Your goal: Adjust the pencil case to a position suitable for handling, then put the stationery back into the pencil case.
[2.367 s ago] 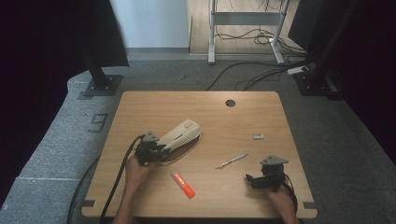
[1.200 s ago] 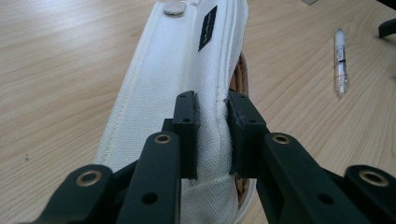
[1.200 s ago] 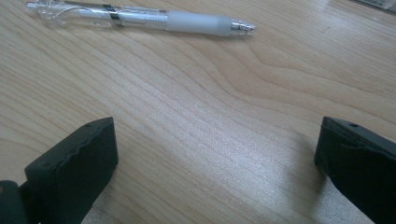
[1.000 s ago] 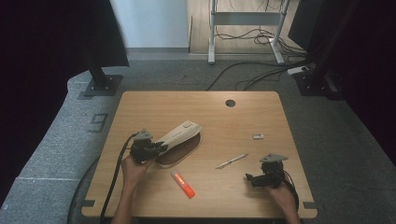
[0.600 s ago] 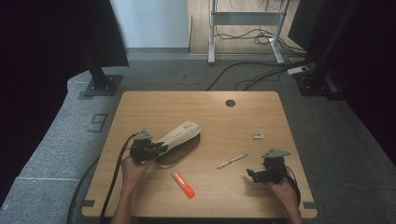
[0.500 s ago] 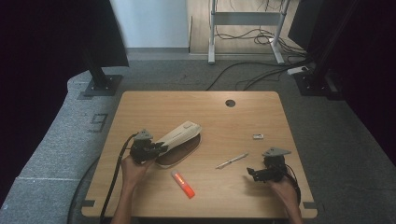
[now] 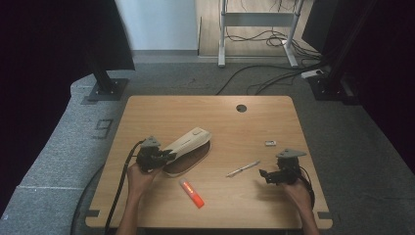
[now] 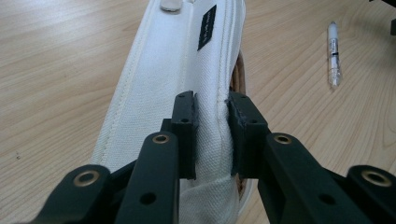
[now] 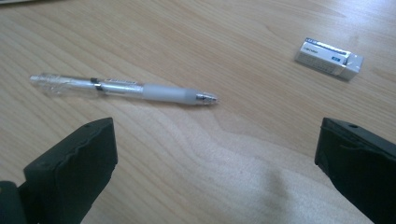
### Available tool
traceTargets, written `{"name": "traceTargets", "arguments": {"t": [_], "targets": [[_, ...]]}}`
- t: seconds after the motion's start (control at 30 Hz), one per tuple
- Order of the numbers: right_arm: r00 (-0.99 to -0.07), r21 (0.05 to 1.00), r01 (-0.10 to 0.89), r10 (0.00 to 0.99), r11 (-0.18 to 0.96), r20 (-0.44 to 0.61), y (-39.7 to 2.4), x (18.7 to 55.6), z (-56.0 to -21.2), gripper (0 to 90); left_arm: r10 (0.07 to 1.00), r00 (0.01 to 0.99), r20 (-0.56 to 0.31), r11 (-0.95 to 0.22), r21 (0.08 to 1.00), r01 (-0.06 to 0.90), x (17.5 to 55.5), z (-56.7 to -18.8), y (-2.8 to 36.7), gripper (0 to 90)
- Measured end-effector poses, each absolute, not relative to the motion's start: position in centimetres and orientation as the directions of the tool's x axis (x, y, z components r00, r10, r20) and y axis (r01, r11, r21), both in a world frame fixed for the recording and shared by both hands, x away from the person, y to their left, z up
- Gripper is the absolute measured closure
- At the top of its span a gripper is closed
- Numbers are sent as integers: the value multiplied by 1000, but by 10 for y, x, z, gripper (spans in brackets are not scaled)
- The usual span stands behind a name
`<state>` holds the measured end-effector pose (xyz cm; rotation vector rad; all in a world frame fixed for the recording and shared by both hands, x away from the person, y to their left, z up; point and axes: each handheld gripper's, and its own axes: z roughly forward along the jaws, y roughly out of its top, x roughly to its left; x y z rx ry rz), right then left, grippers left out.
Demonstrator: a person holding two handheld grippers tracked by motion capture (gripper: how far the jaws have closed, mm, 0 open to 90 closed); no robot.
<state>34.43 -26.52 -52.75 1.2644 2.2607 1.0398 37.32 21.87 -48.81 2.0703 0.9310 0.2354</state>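
One white canvas pencil case (image 8: 187,60) pinched by left gripper (image 8: 211,135); right gripper (image 9: 215,154) gaping near one clear plastic pen (image 9: 123,88), one white eraser (image 9: 329,57), one orange marker (image 7: 191,193).

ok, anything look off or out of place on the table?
Nothing damaged or spilled. The white pencil case is propped open, its upper flap pinched in the left gripper. The pen, eraser and orange marker lie loose, apart. The right gripper is open near the pen.

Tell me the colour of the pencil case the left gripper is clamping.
Off-white cloth pencil case with a small black label, best seen in the left gripper view.
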Motion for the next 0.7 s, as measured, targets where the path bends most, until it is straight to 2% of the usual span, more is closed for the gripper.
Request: {"name": "traceTargets", "arguments": {"t": [0.7], "targets": [[-499,713,636,862,295,89,-269,373,-523,1,687,711,-149,-387,753,532,373,-488,218,738]]}}
